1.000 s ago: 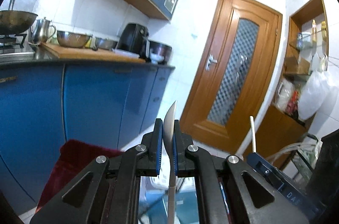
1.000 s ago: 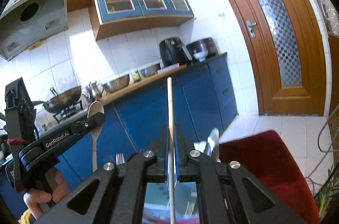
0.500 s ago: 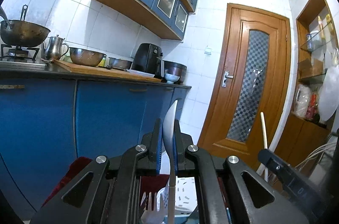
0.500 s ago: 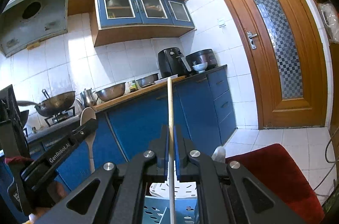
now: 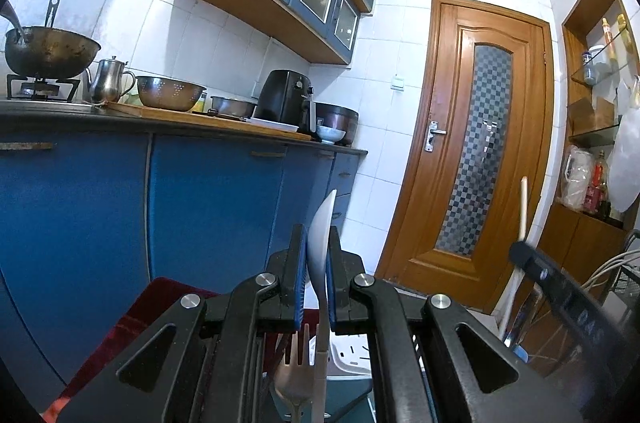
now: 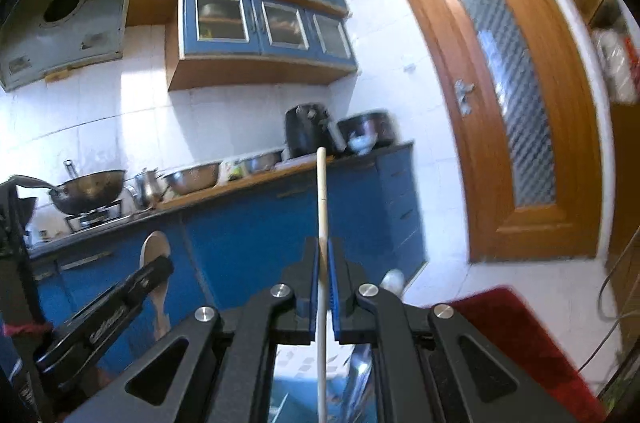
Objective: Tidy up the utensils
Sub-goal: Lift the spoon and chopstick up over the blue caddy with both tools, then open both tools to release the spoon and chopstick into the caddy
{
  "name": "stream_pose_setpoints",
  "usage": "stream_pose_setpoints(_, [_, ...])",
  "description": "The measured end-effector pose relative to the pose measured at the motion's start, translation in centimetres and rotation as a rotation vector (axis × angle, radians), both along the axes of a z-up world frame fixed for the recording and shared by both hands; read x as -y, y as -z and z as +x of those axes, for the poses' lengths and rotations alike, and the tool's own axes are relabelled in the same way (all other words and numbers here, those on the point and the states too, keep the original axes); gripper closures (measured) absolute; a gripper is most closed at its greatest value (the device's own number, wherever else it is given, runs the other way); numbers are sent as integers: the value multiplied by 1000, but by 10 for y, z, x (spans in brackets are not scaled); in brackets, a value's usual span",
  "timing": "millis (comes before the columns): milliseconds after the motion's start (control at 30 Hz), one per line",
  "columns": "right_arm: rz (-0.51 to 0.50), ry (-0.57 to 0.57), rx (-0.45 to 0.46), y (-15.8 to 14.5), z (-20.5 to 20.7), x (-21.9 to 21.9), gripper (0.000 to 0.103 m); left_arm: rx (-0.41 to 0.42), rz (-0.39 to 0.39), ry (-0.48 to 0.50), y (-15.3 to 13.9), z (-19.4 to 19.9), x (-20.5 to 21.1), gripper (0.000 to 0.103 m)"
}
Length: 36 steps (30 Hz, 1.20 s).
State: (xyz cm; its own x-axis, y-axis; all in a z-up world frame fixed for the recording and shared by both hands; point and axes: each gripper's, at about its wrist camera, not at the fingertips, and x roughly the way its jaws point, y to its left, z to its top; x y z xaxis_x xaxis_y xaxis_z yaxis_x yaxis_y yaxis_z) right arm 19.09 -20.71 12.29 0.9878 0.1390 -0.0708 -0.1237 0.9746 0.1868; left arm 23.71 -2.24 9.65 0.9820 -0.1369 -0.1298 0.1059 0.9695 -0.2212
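Observation:
My left gripper [image 5: 317, 243] is shut on a pale wooden spoon [image 5: 321, 243], seen edge-on, its bowl sticking up past the fingertips. My right gripper [image 6: 323, 253] is shut on a thin wooden chopstick [image 6: 321, 199] that stands upright above the jaws. The spoon also shows in the right wrist view [image 6: 155, 255] at lower left, held by the left gripper. The chopstick also shows in the left wrist view [image 5: 523, 207] at right. Below the left jaws a metal fork [image 5: 296, 363] stands beside a white perforated basket [image 5: 352, 359].
A blue cabinet run [image 5: 160, 207] carries a counter with a wok [image 5: 50, 51], kettle [image 5: 108, 81], steel bowls [image 5: 170, 97] and a black air fryer [image 5: 286, 99]. A wooden door [image 5: 480, 151] stands right. A red mat [image 6: 516, 335] lies on the floor.
Both grippers have tilted upward and swung; the right view has rolled and blurred. Each keeps hold of its utensil. The fork now shows below the left jaws.

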Motion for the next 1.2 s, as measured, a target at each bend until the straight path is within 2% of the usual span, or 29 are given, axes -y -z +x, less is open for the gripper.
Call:
stream_pose_setpoints(400, [-75,-34,-54,19,-6,-10,97,-25,12,13,6,-1,4,96])
stream_pose_setpoints(533, [-62,-66,-80,19,-10,-10,93,-42,9,36,4,-3,4,84])
stream_pose_setpoints(600, [-44,-87,-89,18,-12,-9,76,-45,19,47,2,-7,6,79])
stream_pose_setpoints(733, [-35,-95,-90,14,-20,-8,75,-33,44,64,-2,-18,10,69])
stream_pose_setpoints(1033, [-7,-109,-77,-9,-44,-2,74,-53,14,95,-23,-44,2,69])
stream_pose_setpoints(1200, [10,-119,-103,-22,-60,0,73,-73,11,113,-36,-64,-4,69])
